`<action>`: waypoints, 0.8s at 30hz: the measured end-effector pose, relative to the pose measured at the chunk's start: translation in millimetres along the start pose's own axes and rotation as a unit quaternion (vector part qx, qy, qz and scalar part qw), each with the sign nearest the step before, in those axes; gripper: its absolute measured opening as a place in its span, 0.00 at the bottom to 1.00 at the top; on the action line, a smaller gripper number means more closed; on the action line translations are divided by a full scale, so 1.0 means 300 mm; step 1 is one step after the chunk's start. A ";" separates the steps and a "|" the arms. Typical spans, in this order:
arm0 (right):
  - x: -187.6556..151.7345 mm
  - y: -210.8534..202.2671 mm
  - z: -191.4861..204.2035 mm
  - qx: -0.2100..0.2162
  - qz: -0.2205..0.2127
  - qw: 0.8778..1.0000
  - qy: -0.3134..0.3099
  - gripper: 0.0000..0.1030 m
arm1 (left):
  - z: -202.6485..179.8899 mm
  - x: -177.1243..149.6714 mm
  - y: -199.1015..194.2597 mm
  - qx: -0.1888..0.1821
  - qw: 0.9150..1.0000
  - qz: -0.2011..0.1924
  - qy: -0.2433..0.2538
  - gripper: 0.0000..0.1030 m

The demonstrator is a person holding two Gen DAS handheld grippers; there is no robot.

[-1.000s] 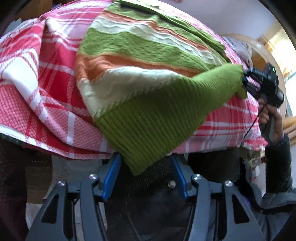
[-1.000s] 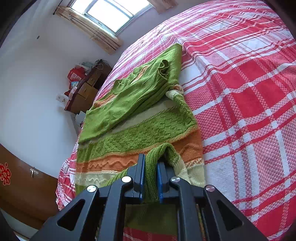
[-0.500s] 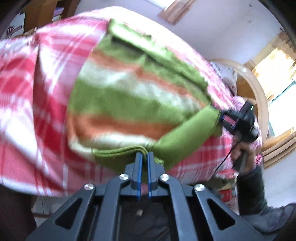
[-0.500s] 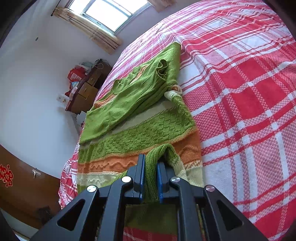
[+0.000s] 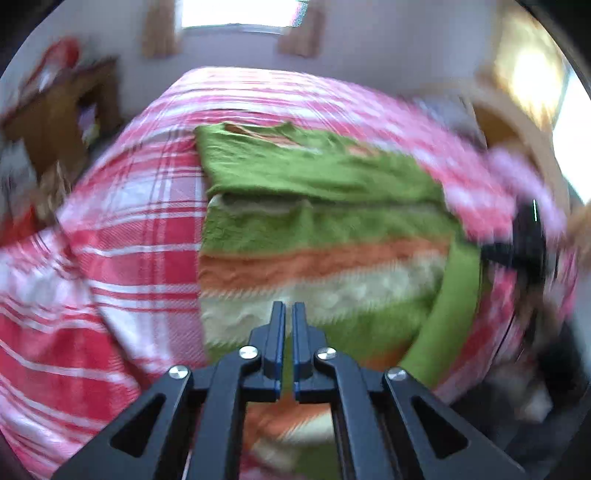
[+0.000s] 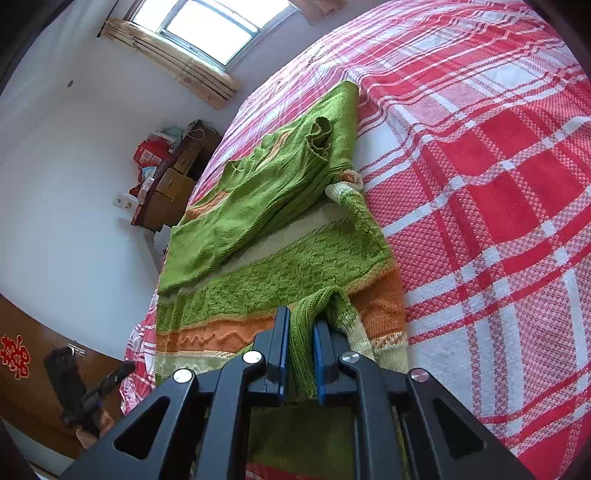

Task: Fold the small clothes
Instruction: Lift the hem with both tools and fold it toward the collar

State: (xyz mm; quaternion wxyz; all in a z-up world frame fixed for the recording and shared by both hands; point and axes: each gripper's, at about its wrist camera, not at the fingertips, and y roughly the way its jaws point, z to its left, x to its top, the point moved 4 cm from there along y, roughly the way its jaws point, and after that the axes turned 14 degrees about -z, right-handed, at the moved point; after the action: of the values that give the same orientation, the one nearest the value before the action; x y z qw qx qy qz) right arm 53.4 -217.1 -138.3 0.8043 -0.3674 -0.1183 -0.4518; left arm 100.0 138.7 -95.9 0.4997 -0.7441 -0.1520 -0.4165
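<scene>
Right gripper (image 6: 300, 354) clamped on sweater (image 6: 280, 236) hem at lower centre, ready to fold; left gripper (image 5: 288, 332) shut, seemingly empty.

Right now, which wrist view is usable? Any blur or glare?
Left wrist view: heavy motion blur across the sweater and plaid bedspread, with blown-out glare at upper right. Right wrist view: sharp, evenly lit; only the window is overexposed, plus fisheye bending.

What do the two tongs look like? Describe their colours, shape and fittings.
Both tongs are alike: the left tongs and right tongs have matte black angular frames with triangular cut-outs, round silver screws at the joints, and two flat narrow fingers with blue pads on their inner faces. No cables or markings show in either wrist view.
</scene>
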 end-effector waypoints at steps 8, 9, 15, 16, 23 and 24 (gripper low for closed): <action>-0.003 -0.002 -0.011 0.011 -0.002 1.000 0.008 0.11 | 0.056 -0.283 -0.032 0.037 0.986 0.096 -0.132 0.66; -0.002 -0.003 -0.014 0.012 -0.001 1.000 0.009 0.11 | 0.054 -0.290 -0.040 0.042 0.986 0.090 -0.135 0.66; 0.003 -0.005 -0.020 0.016 0.002 1.000 0.012 0.11 | -0.008 -0.314 0.009 0.053 0.984 0.112 -0.127 0.67; 0.004 -0.006 -0.023 0.018 0.001 1.000 0.014 0.11 | -0.018 -0.325 0.022 0.044 0.981 0.121 -0.142 0.67; 0.005 -0.010 -0.035 0.021 0.002 1.000 0.021 0.11 | -0.030 -0.389 0.025 0.013 0.965 0.123 -0.233 0.06; 0.005 -0.011 -0.036 0.021 0.002 1.000 0.020 0.11 | -0.029 -0.374 0.011 0.006 0.964 0.116 -0.239 0.06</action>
State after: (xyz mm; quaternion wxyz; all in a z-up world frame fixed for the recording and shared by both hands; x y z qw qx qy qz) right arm 50.0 -226.7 -143.5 0.8152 -0.3414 -0.1108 -0.4545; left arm 30.0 150.9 -183.2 0.4982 -0.8315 -0.1826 -0.1648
